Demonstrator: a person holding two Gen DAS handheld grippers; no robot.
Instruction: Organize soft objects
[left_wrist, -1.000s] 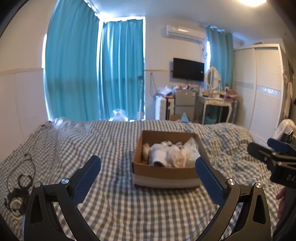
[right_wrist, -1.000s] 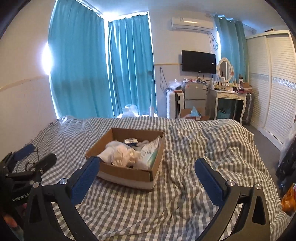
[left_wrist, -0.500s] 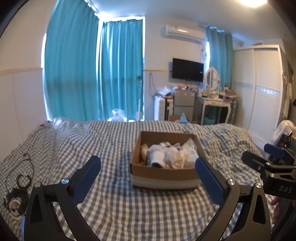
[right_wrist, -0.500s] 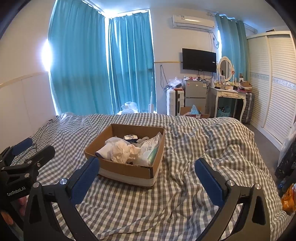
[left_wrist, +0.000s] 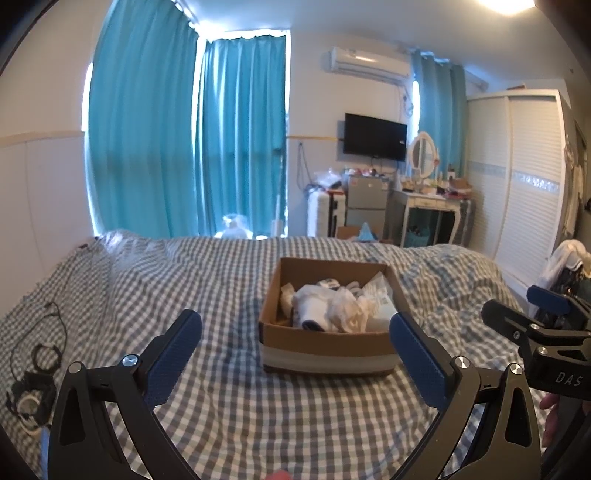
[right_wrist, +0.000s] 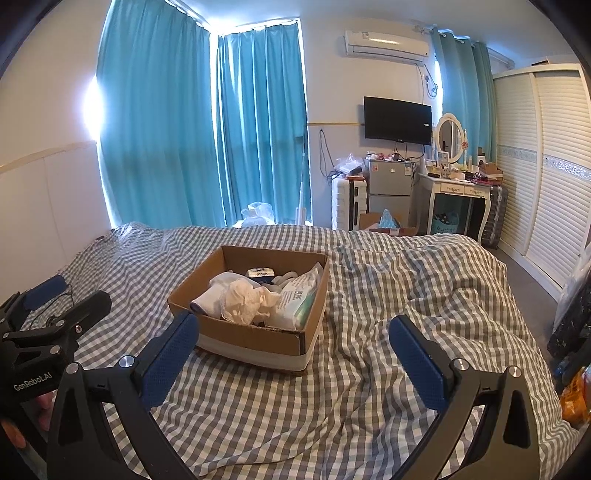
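From the left wrist view, the left gripper (left_wrist: 295, 343) hovers above the gingham-covered bed (left_wrist: 221, 288) with its blue-padded fingers (left_wrist: 177, 347) spread wide, holding nothing. Between them lies an open cardboard box (left_wrist: 325, 347) on the bed, filled with a rolled white sock (left_wrist: 312, 310), crumpled white cloth (left_wrist: 345, 310) and a wet-wipes pack (left_wrist: 380, 306). The right gripper (left_wrist: 517, 314) shows at the right edge.

From the right wrist view, the right gripper (right_wrist: 293, 343) also has its fingers (right_wrist: 417, 358) wide and empty. The box (right_wrist: 255, 339) sits just ahead of the near-left finger, and the wipes pack (right_wrist: 299, 299) leans against its right wall. The left gripper (right_wrist: 62, 299) is at the left.
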